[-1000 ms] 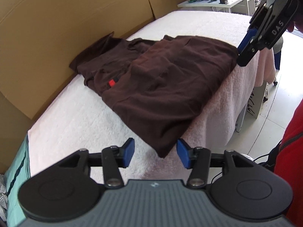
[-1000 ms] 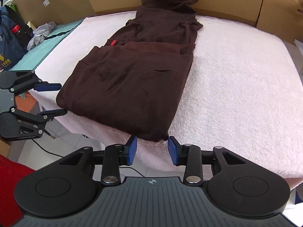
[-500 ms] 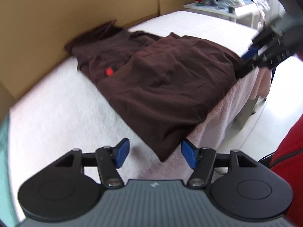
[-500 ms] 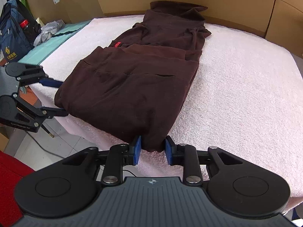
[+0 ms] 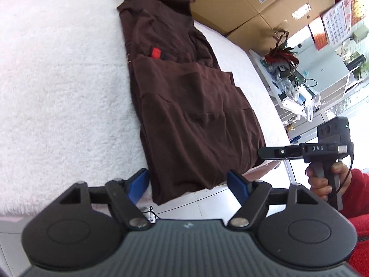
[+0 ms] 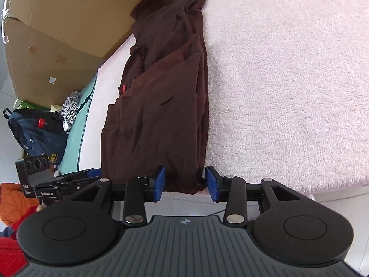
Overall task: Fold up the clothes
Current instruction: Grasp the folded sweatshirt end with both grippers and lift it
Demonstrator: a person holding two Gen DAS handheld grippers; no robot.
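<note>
While the brown garment point(image 5: 189, 106) lies half-folded along the tabletop's point(image 5: 57, 87) near edge, its hem overhanging, the left claw point(image 5: 188, 185) and right claw point(image 6: 185, 182) straddle its two near corners, jaws just widened, released. Next: clench both corners, then fold away.

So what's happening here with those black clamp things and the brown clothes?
A person is folding a brown garment on a table covered with a pale fluffy cloth, using a handheld two-finger gripper in each hand. The left gripper and right gripper are each at a near corner of the garment that hangs over the table's edge. Both have just been opening, with cloth between the jaws but not pinched.
</note>
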